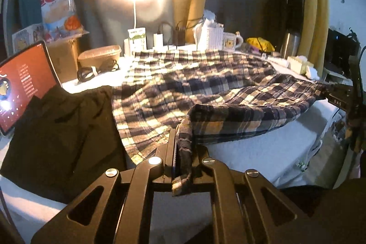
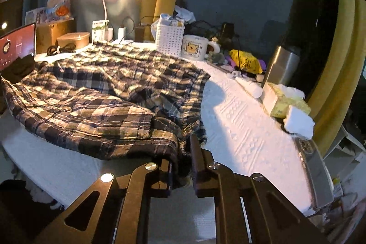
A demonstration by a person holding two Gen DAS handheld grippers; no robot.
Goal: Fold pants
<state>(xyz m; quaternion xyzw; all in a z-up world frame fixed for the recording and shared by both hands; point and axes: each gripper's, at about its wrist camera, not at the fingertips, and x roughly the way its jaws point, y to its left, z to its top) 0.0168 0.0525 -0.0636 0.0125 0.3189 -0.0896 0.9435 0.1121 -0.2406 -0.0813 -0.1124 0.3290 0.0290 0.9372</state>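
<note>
Plaid pants across the white table, 1 near edge pinched in each gripper's closed jaws.

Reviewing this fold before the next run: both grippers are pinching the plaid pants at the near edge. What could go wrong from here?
1. The left gripper holds only a thin hem strip of the plaid pants; it may slip out mid-lift.
2. The far edge lies close to the mug and white basket; a swing could knock them.
3. The black garment sits against the pants and may drag along.
</note>
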